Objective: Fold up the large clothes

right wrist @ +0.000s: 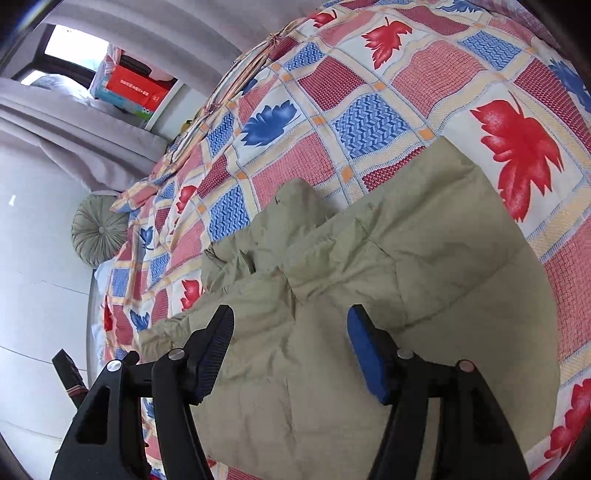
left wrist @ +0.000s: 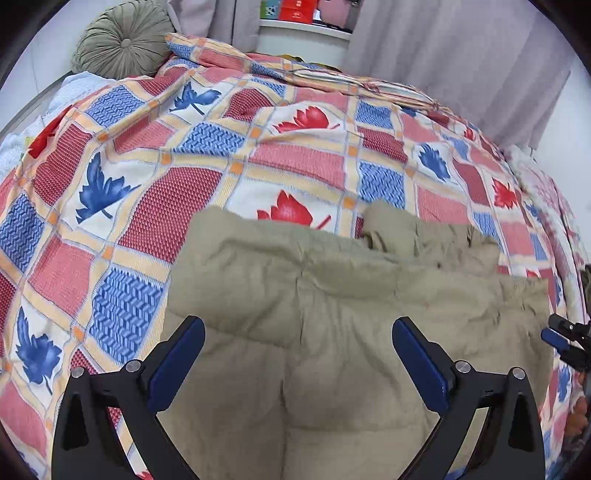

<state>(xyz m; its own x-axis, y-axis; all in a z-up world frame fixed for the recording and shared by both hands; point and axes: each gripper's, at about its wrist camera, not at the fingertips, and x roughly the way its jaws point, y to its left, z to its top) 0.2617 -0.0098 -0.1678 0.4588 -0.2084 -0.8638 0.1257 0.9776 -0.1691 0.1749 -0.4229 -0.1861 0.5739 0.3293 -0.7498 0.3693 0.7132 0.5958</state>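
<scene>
A khaki padded jacket [left wrist: 332, 295] lies folded on the bed, on a patchwork quilt [left wrist: 229, 155] with red and blue leaves. My left gripper [left wrist: 297, 330] is open just above the jacket's near part, holding nothing. My right gripper [right wrist: 291, 319] is open over the same jacket [right wrist: 369, 277], also empty. The right gripper's tip also shows at the right edge of the left wrist view [left wrist: 565, 339]. A bunched sleeve or hood [right wrist: 295, 206] sticks out at the jacket's far side.
A round olive cushion [left wrist: 123, 40] lies at the head of the bed. Grey curtains [left wrist: 461, 59] hang behind, with a shelf of red boxes [left wrist: 295, 11]. White floor [right wrist: 37, 258] borders the bed in the right wrist view.
</scene>
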